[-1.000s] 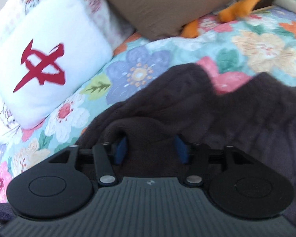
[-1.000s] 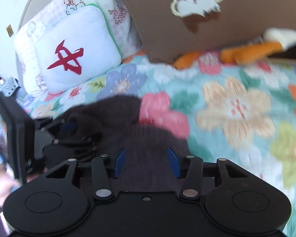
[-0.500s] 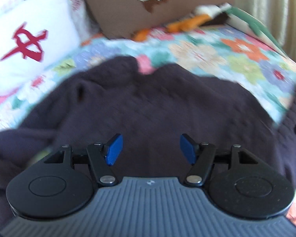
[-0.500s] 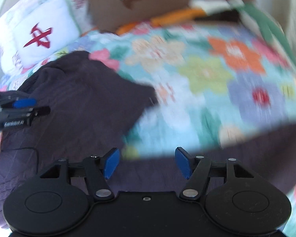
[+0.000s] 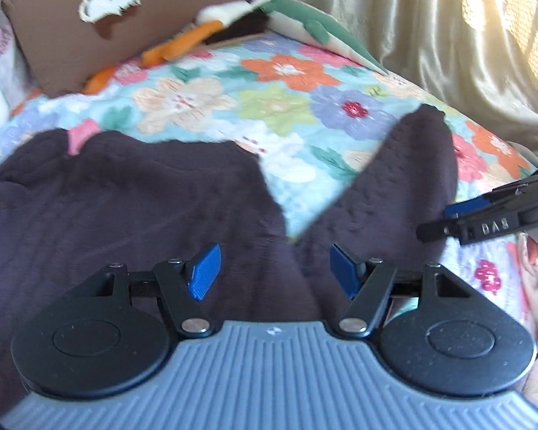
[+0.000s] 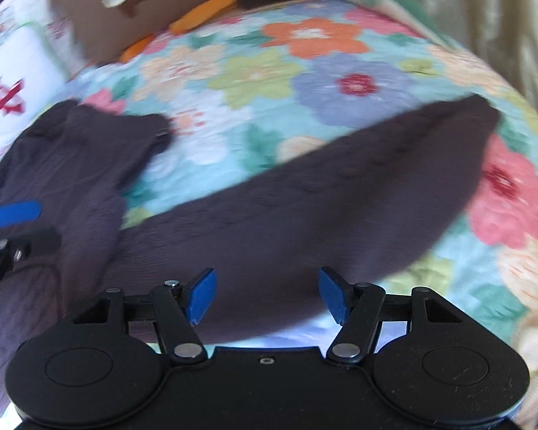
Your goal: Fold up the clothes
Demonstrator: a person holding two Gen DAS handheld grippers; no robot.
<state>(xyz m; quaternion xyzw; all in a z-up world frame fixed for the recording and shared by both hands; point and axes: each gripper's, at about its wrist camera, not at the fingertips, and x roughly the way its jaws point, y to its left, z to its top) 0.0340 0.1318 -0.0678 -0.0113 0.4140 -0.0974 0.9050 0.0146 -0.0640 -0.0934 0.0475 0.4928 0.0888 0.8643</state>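
A dark purple knit sweater [image 5: 125,208] lies spread on the floral bedspread [image 5: 276,107]; one sleeve [image 5: 405,179] stretches out to the right. My left gripper [image 5: 272,268] is open and empty just above the sweater's body. My right gripper [image 6: 267,295] is open and empty above the near part of the sleeve [image 6: 322,200]. The right gripper also shows at the right edge of the left wrist view [image 5: 448,218], beside the sleeve. The left gripper's blue fingertip [image 6: 14,213] shows at the left edge of the right wrist view, over the sweater body [image 6: 71,165].
A brown pillow [image 5: 125,18] and a white pillow with a red mark [image 6: 14,86] lean at the head of the bed. An orange and green plush toy [image 5: 233,28] lies beside them. A beige curtain [image 5: 448,36] hangs along the right side.
Both grippers let go of the sweater, opened and drew back. Both views swung right, from the pillows toward the sleeve, which now lies stretched out to the right.
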